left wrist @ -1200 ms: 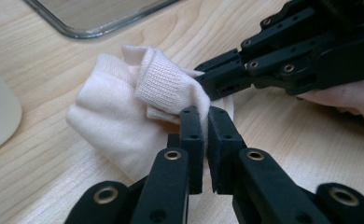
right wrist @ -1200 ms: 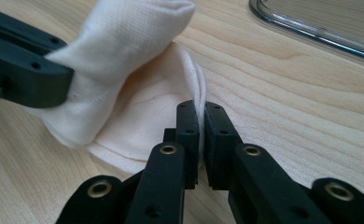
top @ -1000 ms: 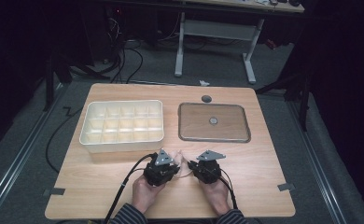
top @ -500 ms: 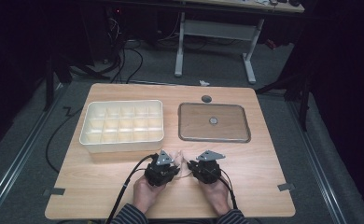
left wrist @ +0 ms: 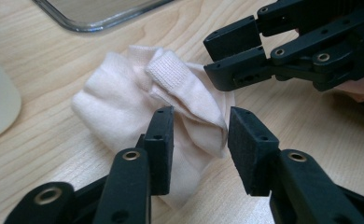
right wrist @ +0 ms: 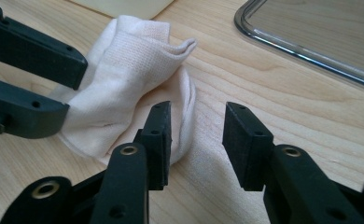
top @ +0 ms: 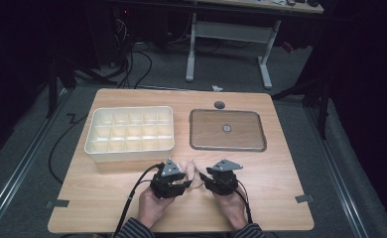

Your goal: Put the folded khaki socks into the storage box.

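On the left half of the bench [top: 281, 198] stands a cream tray [top: 130, 130] divided into small compartments, its near wall a short way beyond the left gripper. To its right, well apart from it, lies a flat metal-rimmed tray [top: 227, 130] with a small round spot at its middle, and a dark disc [top: 220, 105] sits just behind that tray near the far edge. Two strips of tape [top: 57, 203] mark the near corners of the bench.

The sock [left wrist: 138, 102], pale pink and bunched, lies on the wood near the front edge, between the two grippers and nearer than both trays. Nothing stands between it and either gripper; the corner of the cream tray and the rim of the metal tray show just past it in the gripper views.

The left hand [top: 151, 208] comes in from the bottom edge, holding the left gripper [left wrist: 196, 128] low over the bench and angled in toward the centre. Its jaws are spread, with a fold of the sock lying in the gap; whether the pads touch the cloth cannot be told.

The right hand [top: 232, 208] mirrors it, angling the right gripper [right wrist: 196, 126] inward from the other side. Its jaws are also spread, the left one against the sock's edge and the right one over bare wood. The two grippers' tips are close together over the sock.
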A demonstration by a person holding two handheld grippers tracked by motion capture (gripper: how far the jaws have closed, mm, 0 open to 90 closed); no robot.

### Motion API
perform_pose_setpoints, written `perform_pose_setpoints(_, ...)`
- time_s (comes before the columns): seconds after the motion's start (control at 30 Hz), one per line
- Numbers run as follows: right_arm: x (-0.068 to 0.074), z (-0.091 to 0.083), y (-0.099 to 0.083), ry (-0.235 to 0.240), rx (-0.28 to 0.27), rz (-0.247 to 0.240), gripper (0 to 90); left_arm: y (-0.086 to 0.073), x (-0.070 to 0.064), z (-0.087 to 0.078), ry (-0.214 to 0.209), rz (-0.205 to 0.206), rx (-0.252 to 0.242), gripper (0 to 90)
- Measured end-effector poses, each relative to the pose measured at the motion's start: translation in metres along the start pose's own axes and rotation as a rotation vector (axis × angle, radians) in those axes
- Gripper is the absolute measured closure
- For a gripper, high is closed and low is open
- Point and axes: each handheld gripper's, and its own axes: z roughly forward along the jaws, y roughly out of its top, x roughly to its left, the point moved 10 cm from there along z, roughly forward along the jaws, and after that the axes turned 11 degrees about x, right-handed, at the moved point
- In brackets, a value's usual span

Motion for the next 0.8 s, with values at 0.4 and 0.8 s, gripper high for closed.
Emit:
perform_pose_setpoints(0.4,0.017,-0.022,0.019,-0.006,-0.055,-0.055,50.5,-0.008,0.026,-0.008,0.089,-0.111,0.004,53.2)
perform_pose_setpoints(0.8,0.033,0.0,0.03,-0.037,-0.003,-0.092,39.9,-0.015,0.032,0.008,0.113,-0.146,0.049,47.2)
